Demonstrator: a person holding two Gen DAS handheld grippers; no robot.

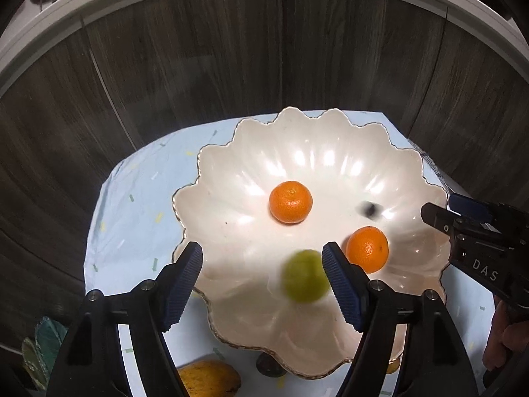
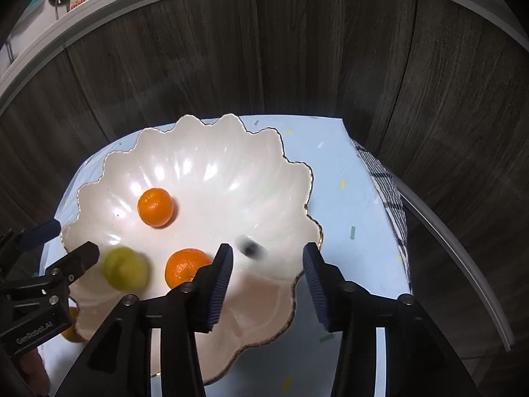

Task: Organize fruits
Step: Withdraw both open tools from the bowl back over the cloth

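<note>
A white scalloped bowl [image 1: 231,178] [image 2: 281,185] stands on a small table with a light blue cloth [image 1: 132,205]. In it lie two mandarins [image 1: 290,201] [image 1: 367,249], a blurred green fruit [image 1: 305,276] [image 2: 125,268] and a small blurred dark fruit [image 1: 370,210] [image 2: 252,248]. My left gripper [image 1: 263,287] is open and empty over the bowl's near edge; the green fruit sits by its right finger. My right gripper [image 2: 267,284] is open and empty above the bowl's right side, the dark fruit just ahead of it. It also shows in the left wrist view [image 1: 439,213].
A yellow mango [image 1: 208,378] lies on the cloth in front of the bowl. Another orange fruit [image 2: 71,330] peeks out under the bowl's edge. Dark wood cabinet doors [image 1: 264,49] stand close behind the table. A checked cloth [image 2: 390,198] hangs at the table's right edge.
</note>
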